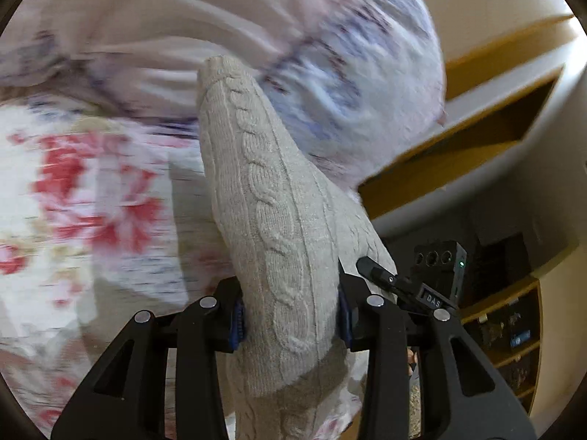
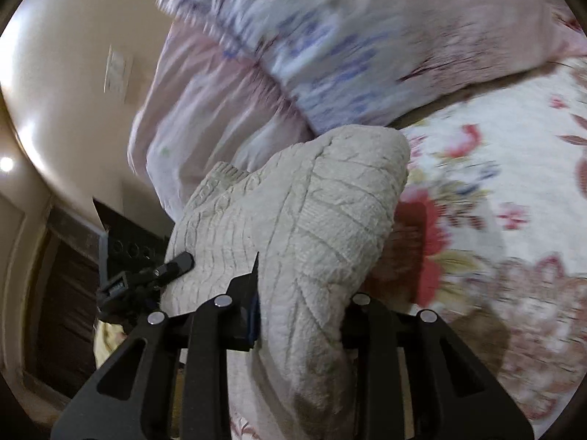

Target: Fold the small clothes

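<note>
Left gripper (image 1: 291, 315) is clamped on a cream cable-knit garment (image 1: 264, 198), the fabric pinched between its blue-padded fingers (image 1: 238, 321) and rising in a tall fold. Right gripper (image 2: 299, 315) likewise grips the same cream cable-knit garment (image 2: 304, 212); its right finger is mostly hidden behind the bunched knit. The garment's full outline (sleeves, hem) is cut off by the frame in both wrist views. Behind it lie a floral red-and-white bedspread (image 1: 84, 198) and a pink-and-blue patterned pillow (image 2: 348, 55), both motion-blurred. The opposite gripper appears partly behind the knit in each view.
</note>
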